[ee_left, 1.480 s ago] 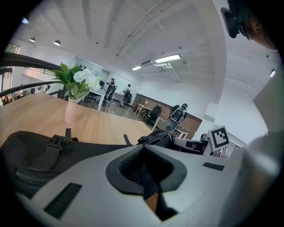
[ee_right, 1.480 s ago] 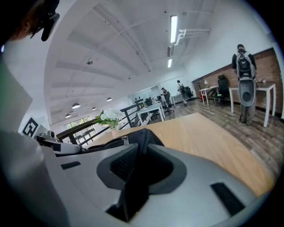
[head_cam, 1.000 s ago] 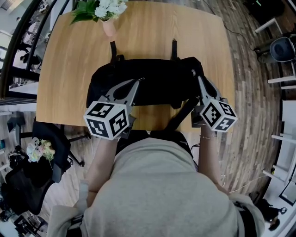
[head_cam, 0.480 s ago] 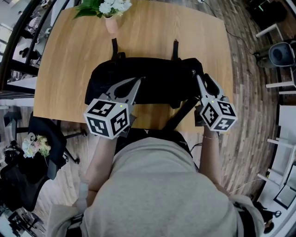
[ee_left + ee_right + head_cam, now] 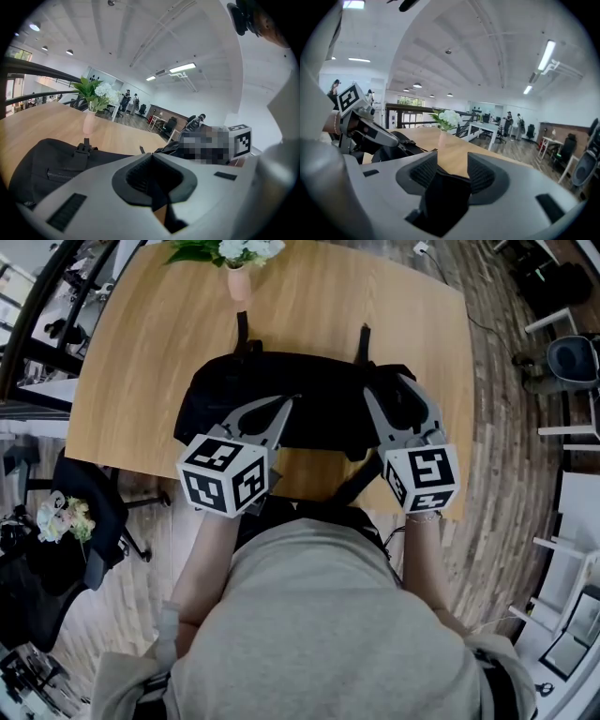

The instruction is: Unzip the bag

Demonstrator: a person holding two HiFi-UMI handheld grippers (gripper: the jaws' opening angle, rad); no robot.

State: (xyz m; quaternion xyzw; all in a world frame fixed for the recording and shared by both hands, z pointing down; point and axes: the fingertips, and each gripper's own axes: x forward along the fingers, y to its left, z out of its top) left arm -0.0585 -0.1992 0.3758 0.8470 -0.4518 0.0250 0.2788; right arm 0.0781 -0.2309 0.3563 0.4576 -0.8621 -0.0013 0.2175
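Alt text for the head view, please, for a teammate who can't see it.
A black bag lies on a wooden table with both handheld grippers at its near side. The left gripper has jaws together over the bag's middle; the right gripper, whose jaws have just been opening, straddles the bag's right end. A flower vase stands at the far edge.

Big light-wood table [image 5: 131,381] with rounded corners. At its far edge there's a little pink vase [image 5: 238,282] stuffed with white flowers [image 5: 248,249] and green leaves. The floor [image 5: 506,484] is dark wood planks. Off the table's left side sits a black office chair [image 5: 94,510], with another pale bouquet [image 5: 58,519] just beside it. Long strip lights [image 5: 547,54] on the white ceiling, and a couple of people [image 5: 519,124] standing way back by some desks.
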